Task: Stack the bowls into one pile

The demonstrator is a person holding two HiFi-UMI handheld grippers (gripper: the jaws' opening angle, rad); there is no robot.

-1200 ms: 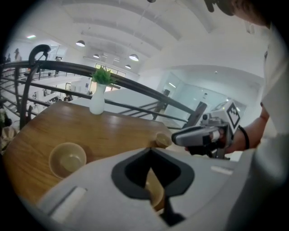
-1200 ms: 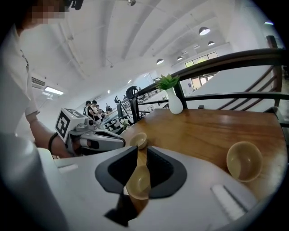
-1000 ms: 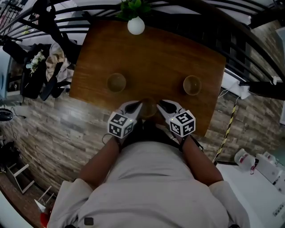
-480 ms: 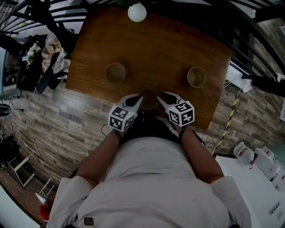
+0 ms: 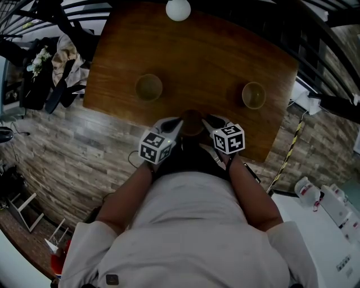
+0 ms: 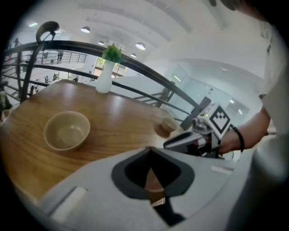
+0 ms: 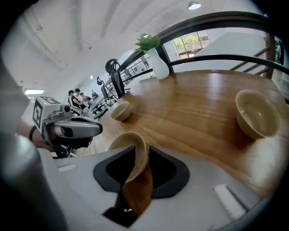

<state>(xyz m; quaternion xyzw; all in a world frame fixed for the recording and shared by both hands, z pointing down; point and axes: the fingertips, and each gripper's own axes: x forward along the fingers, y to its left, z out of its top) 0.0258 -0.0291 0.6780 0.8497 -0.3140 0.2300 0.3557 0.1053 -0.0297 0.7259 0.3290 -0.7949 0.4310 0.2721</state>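
Three tan bowls are on the wooden table. One bowl sits at the left and another at the right. The middle bowl is at the front edge, between my two grippers. My right gripper is shut on that bowl's rim, which stands tilted between the jaws; they have just been closing on it. My left gripper sits just left of the bowl with its jaws together and nothing in them that I can make out.
A white vase with a green plant stands at the table's far edge, in front of a dark railing. Beyond the table's left side lie clothes and dark items on the floor. The person's body fills the near side.
Both grippers have sunk slightly toward the table's front edge with the middle bowl between them. The left and right bowls have stayed put.
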